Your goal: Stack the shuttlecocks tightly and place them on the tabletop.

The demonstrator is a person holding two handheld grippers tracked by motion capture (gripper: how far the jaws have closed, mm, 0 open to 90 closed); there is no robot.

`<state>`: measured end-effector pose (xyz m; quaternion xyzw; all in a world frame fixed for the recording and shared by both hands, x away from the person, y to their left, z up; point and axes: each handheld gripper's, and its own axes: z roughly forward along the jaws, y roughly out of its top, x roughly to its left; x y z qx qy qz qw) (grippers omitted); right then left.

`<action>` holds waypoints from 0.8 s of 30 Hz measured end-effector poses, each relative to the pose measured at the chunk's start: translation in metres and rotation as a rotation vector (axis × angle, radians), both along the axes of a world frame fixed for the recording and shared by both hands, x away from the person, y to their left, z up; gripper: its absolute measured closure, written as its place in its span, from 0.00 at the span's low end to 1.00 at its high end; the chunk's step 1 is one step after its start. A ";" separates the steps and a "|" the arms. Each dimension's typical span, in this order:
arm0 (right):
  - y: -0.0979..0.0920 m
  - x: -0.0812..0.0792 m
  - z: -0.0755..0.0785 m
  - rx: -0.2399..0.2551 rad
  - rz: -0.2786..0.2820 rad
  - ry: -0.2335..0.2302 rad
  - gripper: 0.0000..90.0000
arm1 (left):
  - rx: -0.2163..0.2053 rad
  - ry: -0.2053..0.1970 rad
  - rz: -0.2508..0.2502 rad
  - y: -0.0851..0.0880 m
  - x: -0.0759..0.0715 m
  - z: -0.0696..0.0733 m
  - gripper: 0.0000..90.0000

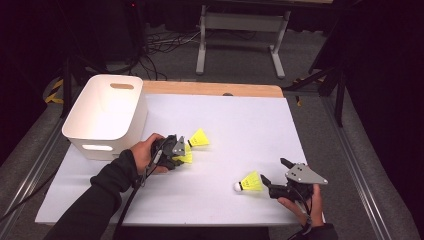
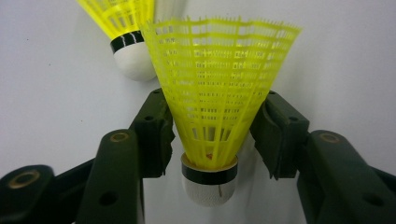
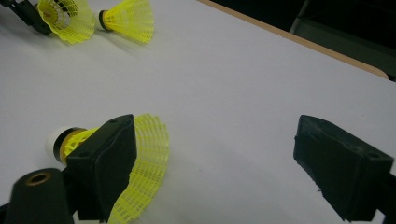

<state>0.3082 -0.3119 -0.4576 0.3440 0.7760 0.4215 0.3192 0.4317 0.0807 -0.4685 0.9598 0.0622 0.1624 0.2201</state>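
L gripper (image 1: 184, 150) sits mid-table, just right of the white bin (image 1: 107, 114), jaws closed on the skirt of a yellow shuttlecock (image 2: 217, 107); in the left gripper view both pads press the mesh from either side, white cork pointing back toward the camera. A 2nd shuttlecock (image 2: 126, 32) lies just beyond it on the white table sheet (image 1: 240, 125), cork end near the held skirt; contact btwn the two cannot be told. R gripper (image 1: 276, 172) rests at the near right of the table, jaws wide apart, holding nothing. A 3rd shuttlecock (image 1: 249, 183) lies on its side just beside the R gripper's left-hand jaw, cork pointing away from the gripper; in the right gripper view that jaw partly covers its skirt, other jaw well apart over bare sheet. Bin interior appears white; contents cannot be told from the high view.
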 end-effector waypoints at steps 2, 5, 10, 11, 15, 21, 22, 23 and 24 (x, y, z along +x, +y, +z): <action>0.000 0.000 0.000 -0.001 0.001 0.001 0.16 | -0.009 0.023 -0.001 0.001 0.000 0.000 0.54; 0.000 0.000 0.000 -0.005 0.004 0.001 0.16 | -0.031 0.043 0.010 0.002 0.000 0.000 0.41; 0.000 0.000 0.001 0.006 0.005 -0.001 0.16 | -0.110 0.048 0.034 0.006 0.000 0.001 0.34; 0.000 0.000 0.001 0.006 0.005 -0.002 0.16 | -0.124 0.044 0.031 0.006 0.000 0.002 0.34; 0.000 0.000 0.002 0.008 0.006 -0.001 0.16 | -0.146 0.019 0.035 0.007 -0.002 0.005 0.34; -0.001 0.001 0.003 0.015 0.003 -0.001 0.16 | -0.196 0.027 0.040 0.014 -0.007 0.012 0.35; -0.001 0.001 0.003 0.015 0.007 -0.001 0.16 | -0.196 0.029 0.043 0.014 -0.008 0.011 0.34; 0.000 0.001 0.003 0.015 0.006 0.000 0.16 | -0.195 0.032 0.042 0.015 -0.008 0.011 0.35; 0.000 0.001 0.003 0.011 0.004 0.002 0.16 | -0.197 0.044 0.039 0.015 -0.008 0.010 0.38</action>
